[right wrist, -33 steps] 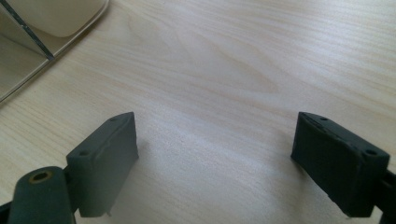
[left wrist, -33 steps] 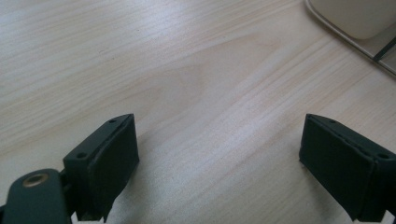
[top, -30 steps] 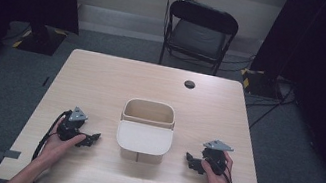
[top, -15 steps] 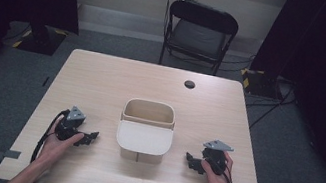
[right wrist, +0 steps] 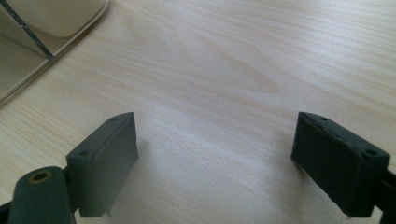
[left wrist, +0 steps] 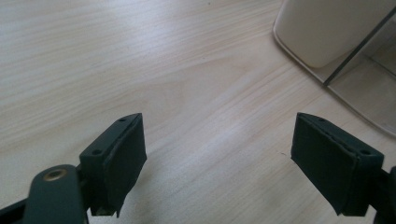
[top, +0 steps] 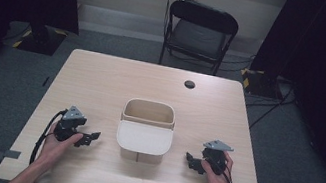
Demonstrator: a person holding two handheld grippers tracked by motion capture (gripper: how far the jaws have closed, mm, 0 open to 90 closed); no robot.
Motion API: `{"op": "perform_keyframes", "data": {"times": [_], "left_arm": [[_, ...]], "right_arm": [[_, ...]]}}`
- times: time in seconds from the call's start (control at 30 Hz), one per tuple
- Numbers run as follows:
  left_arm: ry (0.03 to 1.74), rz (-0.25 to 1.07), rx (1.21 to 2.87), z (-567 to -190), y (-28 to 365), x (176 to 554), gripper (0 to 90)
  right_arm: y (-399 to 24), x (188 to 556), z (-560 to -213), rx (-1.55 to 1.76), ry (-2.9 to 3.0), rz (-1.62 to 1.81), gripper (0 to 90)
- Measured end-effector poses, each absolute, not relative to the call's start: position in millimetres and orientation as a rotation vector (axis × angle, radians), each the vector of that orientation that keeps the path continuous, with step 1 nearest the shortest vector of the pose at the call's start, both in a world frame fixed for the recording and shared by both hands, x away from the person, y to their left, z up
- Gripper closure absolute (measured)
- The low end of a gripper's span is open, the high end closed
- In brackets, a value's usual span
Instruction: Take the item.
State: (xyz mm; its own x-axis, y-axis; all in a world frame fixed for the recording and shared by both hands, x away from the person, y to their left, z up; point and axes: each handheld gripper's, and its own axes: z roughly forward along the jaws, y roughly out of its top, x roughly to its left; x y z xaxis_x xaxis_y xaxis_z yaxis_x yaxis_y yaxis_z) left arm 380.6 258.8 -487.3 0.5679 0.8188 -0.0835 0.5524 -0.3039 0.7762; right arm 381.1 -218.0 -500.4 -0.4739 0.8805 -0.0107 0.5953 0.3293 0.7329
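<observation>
Beige lidded bin: stands on the worktop, roughly central and towards the person's edge. Its swing lid tilts down on the near side; the far half of the opening is exposed. A corner of the bin appears at upper right of the left gripper view and at upper left of the right gripper view.

Left gripper: held in the person's left hand, just left of the bin and apart from it, pointing at its side. Jaws stand wide apart with bare wood between them; nothing is held. A black cable trails from it towards the near edge.

Right gripper: held in the right hand, just right of the bin and apart from it, pointing at its side. Jaws likewise spread wide, holding nothing.

Beyond the bin: a small dark round cable port near the far edge of the worktop. Behind that edge, a black folding chair on the grey carpet.
</observation>
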Motion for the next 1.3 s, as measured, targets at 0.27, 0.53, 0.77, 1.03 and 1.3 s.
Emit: {"op": "perform_keyframes", "data": {"times": [0.27,0.53,0.77,1.03,1.3], "left_arm": [[1.052,0.405,1.988,-480.6,255.8,376.3,18.2],[0.993,0.393,1.956,-471.0,251.7,370.3,19.7],[0.948,0.375,1.933,-464.4,246.4,365.5,20.0],[0.879,0.362,1.958,-460.5,235.4,359.7,20.5],[0.84,0.313,1.942,-456.3,226.2,353.9,20.5]], "right_arm": [[-217.9,381.0,-500.4,1.304,2.19,0.947,13.5],[-217.9,381.0,-500.4,1.303,2.189,0.947,13.6],[-217.9,381.0,-500.4,1.304,2.189,0.947,13.5],[-217.8,381.0,-500.4,1.304,2.189,0.947,13.6],[-217.8,381.0,-500.4,1.304,2.189,0.947,13.5]]}}
